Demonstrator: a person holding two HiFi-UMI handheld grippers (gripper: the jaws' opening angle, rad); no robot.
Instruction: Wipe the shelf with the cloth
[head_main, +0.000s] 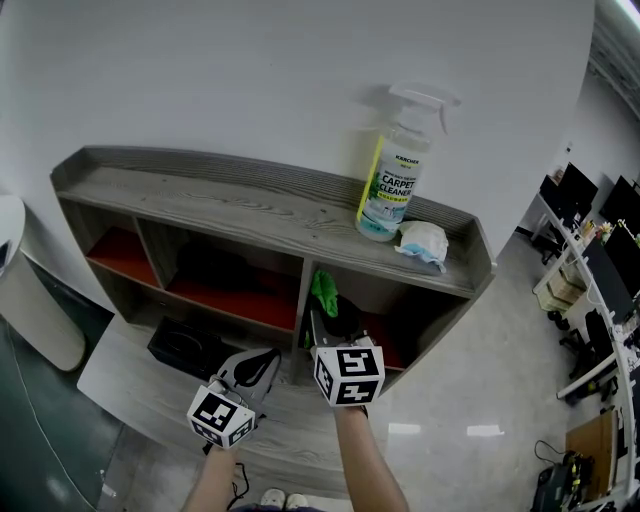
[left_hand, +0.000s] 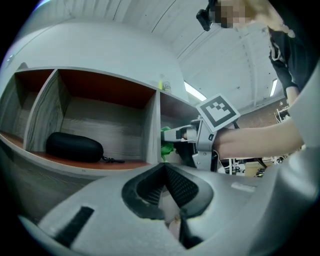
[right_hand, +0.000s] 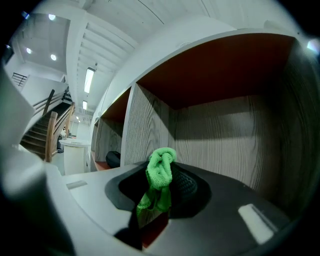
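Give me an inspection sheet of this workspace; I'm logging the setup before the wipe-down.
Surface: grey wood-grain shelf with red-floored compartments; no dirt visible.
Job's things: green cloth, pinched in the right gripper.
Clutter: spray bottle and crumpled white wipe on top; black case in a compartment left of the cloth.
Grippers: right gripper shut on the cloth, at the right compartment's mouth; left gripper shut, empty.
Cables: nothing seen.
Surroundings: white wall behind, glossy floor, desks with monitors to the right.
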